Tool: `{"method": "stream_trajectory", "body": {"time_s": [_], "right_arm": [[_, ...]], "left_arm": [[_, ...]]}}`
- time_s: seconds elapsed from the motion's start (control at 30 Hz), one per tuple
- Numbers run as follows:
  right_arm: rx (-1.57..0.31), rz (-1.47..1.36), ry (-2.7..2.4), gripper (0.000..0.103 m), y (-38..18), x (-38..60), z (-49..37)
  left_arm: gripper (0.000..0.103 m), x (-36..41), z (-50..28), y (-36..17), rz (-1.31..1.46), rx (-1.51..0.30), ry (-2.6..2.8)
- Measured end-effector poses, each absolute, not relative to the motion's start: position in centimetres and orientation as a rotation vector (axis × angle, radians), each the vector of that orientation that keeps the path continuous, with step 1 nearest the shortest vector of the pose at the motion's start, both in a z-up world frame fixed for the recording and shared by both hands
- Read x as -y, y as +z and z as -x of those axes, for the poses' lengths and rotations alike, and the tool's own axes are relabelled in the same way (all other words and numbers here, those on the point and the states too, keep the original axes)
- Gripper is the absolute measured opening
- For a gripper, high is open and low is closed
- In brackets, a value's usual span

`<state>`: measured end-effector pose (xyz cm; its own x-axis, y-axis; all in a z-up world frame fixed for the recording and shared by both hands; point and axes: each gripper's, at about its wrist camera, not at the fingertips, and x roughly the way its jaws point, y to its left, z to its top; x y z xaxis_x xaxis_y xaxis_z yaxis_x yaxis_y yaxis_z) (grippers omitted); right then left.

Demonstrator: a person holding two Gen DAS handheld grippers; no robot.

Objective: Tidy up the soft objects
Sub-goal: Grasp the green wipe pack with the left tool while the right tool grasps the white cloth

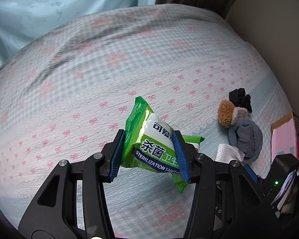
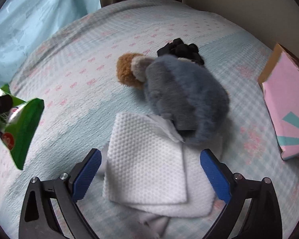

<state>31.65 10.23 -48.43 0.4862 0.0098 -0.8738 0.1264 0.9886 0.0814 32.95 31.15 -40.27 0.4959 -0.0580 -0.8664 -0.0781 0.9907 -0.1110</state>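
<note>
Wipes first: a green pack of wet wipes (image 1: 149,145) hangs above the bed (image 1: 89,91), pinched between the blue pads of the left gripper (image 1: 149,155), whose jaws are clenched on the pack's middle so that it bulges and tilts, one crimped end up and the other drooping toward the bedspread. Seen from the right wrist camera, the same pack (image 2: 20,127) shows at the far left edge, lifted clear of the cover.

The right gripper (image 2: 151,171) sits low over a stack of white dimpled cloths (image 2: 149,165), its jaws spread wide on either side of the stack and gripping nothing; whether the pads touch the cloth I cannot tell. The top cloth lies slightly askew on the ones below it.

Just beyond the cloths lies a blue-grey plush toy (image 2: 181,97) with a tan fuzzy head (image 2: 127,71), its lower end resting on the far corner of the cloths. Touching the toy on its far side is a small bundle of black fabric (image 2: 181,49). From the left wrist camera the toy (image 1: 245,135), the black bundle (image 1: 240,97) and a corner of the cloths (image 1: 227,153) show to the right of the held pack.

A pink box with teal stripes (image 2: 287,109) lies at the bed's right edge, well apart from the toy. The bedspread is pale blue check with small pink bows.
</note>
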Motion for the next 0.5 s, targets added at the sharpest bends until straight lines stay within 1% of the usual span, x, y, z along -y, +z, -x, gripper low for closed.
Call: {"method": "stream_trajectory", "body": {"time_s": [0.03, 0.07, 0.1, 0.13, 0.2, 0.3, 0.33, 0.37, 0.4, 0.5], "right_arm": [[-1.060, -0.151, -0.075, 0.098, -48.7, -10.2, -31.8], [-1.061, -0.160, -0.079, 0.096, -48.7, -10.1, -31.6], [-1.065, -0.174, -0.080, 0.088, -48.8, -9.9, -31.3], [-1.069, -0.182, -0.080, 0.084, -48.9, -9.6, -31.2], [-1.071, -0.178, -0.086, 0.069, -49.0, -9.2, -30.8], [-1.081, -0.137, -0.079, 0.060, -49.0, -9.2, -30.5], [-1.085, -0.122, -0.072, 0.058, -49.0, -9.3, -30.5], [-1.086, -0.117, -0.065, 0.053, -48.9, -9.4, -30.5], [-1.086, -0.123, -0.053, 0.044, -48.8, -9.4, -30.5], [-1.082, -0.161, -0.015, 0.027, -48.0, -9.1, -30.3]], "left_arm": [[0.044, -31.1, -33.0, -40.4, 0.144, -1.055, 0.009], [0.044, -31.0, -33.1, -40.5, 0.147, -1.057, 0.005], [0.044, -31.0, -33.2, -40.6, 0.148, -1.057, 0.002], [0.044, -30.9, -33.2, -40.6, 0.148, -1.057, -0.001], [0.044, -30.7, -33.3, -40.7, 0.149, -1.058, -0.009], [0.044, -30.4, -33.4, -41.0, 0.145, -1.061, -0.016], [0.044, -30.3, -33.5, -41.0, 0.144, -1.062, -0.017], [0.044, -30.2, -33.5, -41.1, 0.144, -1.065, -0.019], [0.044, -30.2, -33.5, -41.1, 0.145, -1.066, -0.019], [0.044, -30.1, -33.4, -41.1, 0.147, -1.067, -0.021]]}}
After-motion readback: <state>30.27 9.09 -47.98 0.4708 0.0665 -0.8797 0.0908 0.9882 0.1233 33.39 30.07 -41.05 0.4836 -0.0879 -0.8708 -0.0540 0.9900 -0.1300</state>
